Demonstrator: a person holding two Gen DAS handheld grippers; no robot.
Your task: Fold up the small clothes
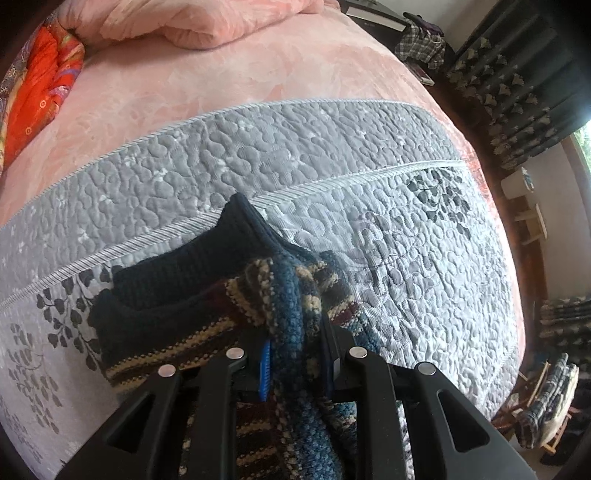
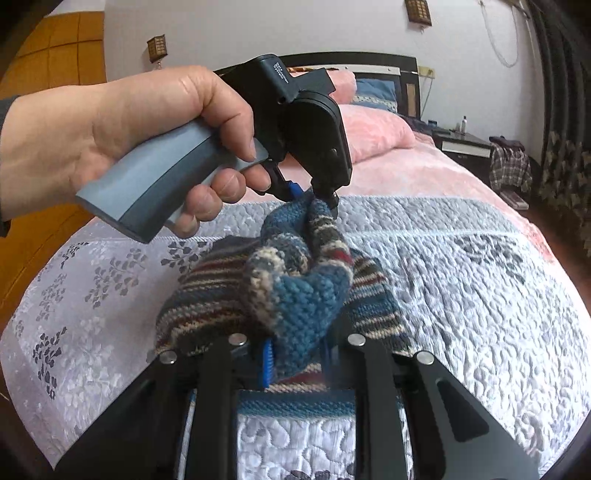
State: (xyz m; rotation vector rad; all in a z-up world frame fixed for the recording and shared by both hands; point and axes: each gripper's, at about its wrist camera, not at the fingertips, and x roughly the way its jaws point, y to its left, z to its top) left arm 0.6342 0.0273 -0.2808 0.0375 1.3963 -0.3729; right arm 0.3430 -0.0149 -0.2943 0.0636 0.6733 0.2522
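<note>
Left wrist view: left gripper (image 1: 295, 365) is pinching a bunched fold of the striped knit sweater (image 1: 295, 306), jaws pressed onto the knit with a blue pad (image 1: 264, 369) showing on the left finger. The sweater is lying on the grey quilted coverlet (image 1: 406, 258) and is being lifted at the pinched fold; its dark navy ribbed collar (image 1: 207, 266) is sitting ahead and to the left, resting on the coverlet near the striped piping. The coverlet is lying over a pink bedspread (image 1: 258, 74). A folded pink duvet (image 1: 207, 22) and a red patterned quilt (image 1: 40, 92) are sitting at the far end of the bed. Dark leaf-print curtains (image 1: 509, 85) are hanging at right, with plaid clothing (image 1: 421, 48) draped near a nightstand.

Right wrist view: right gripper (image 2: 297, 358) is clamping a thick blue-and-tan roll of the same sweater (image 2: 295, 295), jaws closed on the knit, blue pad (image 2: 267, 362) visible at left. The sweater's striped body is spreading to both sides of the fingers on the coverlet (image 2: 480, 314). A hand (image 2: 122, 136) is gripping the grey handle of the left gripper (image 2: 314, 195), which is pointing down and nipping the far end of the raised fold. The fold is spanning between the two grippers, held off the coverlet. Beyond, pink pillows (image 2: 373, 136) are lying against a dark headboard (image 2: 347, 61), and a nightstand (image 2: 465, 144) is standing beside the bed.
</note>
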